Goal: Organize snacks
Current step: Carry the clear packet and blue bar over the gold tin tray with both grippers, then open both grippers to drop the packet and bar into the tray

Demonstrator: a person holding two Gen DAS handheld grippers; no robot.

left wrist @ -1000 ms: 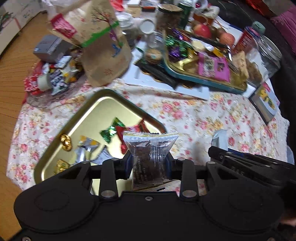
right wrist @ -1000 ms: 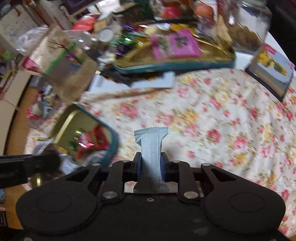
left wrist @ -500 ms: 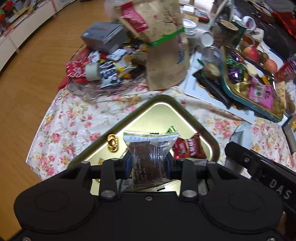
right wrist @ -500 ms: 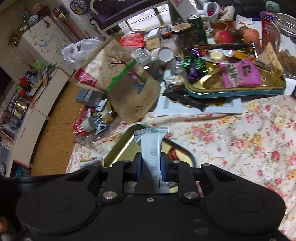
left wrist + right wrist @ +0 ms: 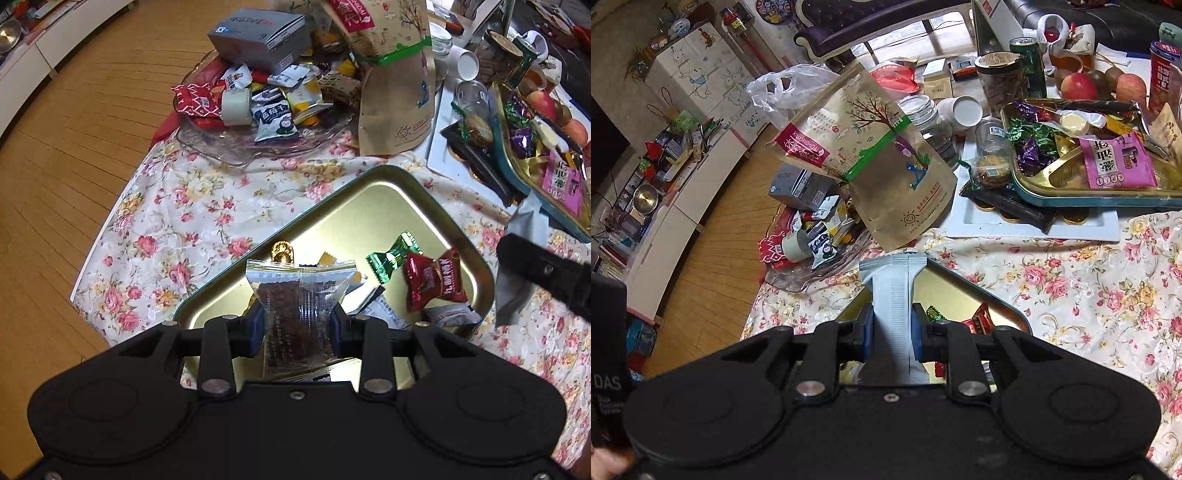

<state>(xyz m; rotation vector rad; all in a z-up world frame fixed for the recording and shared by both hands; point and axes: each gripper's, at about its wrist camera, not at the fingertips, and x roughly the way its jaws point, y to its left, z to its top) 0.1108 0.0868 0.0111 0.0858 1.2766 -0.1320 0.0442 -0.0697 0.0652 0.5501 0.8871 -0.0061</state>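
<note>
With both grippers loaded, you're poised over the gold tray (image 5: 458,236) for the drop.

Since the left gripper (image 5: 297,325) has its jaws pinched narrow on a clear packet (image 5: 295,295) w/ brown snack inside, gripped low on its body so the crimped top sticks up free, the packet hangs right above the tray's near end. Right gripper (image 5: 889,328), jaws nearly closed, clamps a grey-blue sachet (image 5: 893,291) the same way, upright, above the tray's near-right corner. Already lying in the tray: a green twist candy (image 5: 393,256), a red wrapped sweet (image 5: 434,282), a gold coin (image 5: 282,251), plus a few white sachets. Prob the tray is your sort bin; the glass dish (image 5: 236,147) of mixed snacks sits farther back, well apart. Risk, imo: the two tools are near each other, so stagger the releases.
</note>
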